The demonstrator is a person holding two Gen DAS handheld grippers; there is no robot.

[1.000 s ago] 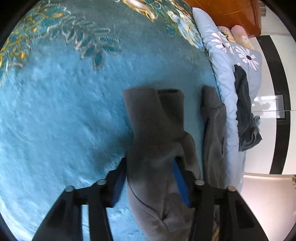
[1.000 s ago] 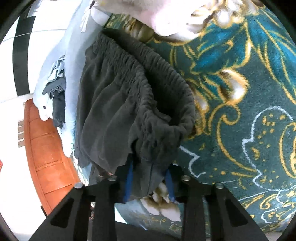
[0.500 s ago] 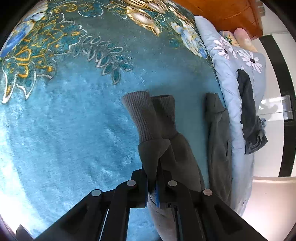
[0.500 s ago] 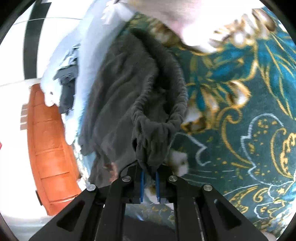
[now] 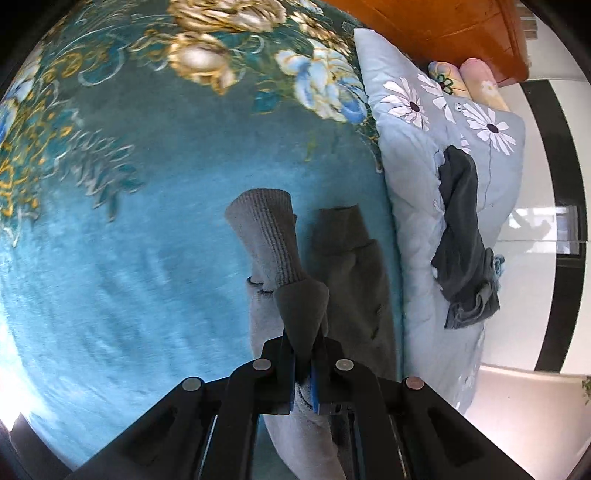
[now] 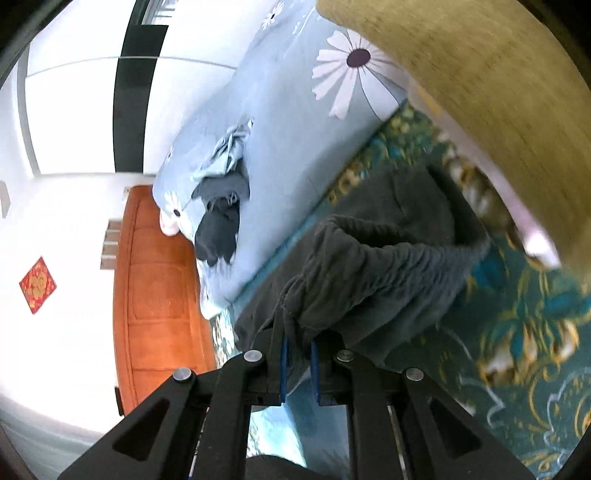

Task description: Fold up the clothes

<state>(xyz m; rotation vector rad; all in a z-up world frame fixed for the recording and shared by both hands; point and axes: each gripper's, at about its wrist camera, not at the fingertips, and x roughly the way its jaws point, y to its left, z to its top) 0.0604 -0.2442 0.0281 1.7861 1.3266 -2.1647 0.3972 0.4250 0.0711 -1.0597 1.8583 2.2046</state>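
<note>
Two black grippers appear, one per view: the left gripper and the right gripper, each pinching dark grey fabric between two blue-padded fingers. In the left wrist view, two ribbed cuffs lie on one teal floral blanket: a lighter cuff at centre and a darker cuff towards three o'clock. One pale blue daisy-print quilt sits at two o'clock, carrying one heap of dark clothes, with one orange wooden headboard at one o'clock.

Bedroom; quilt, wooden headboard
</note>
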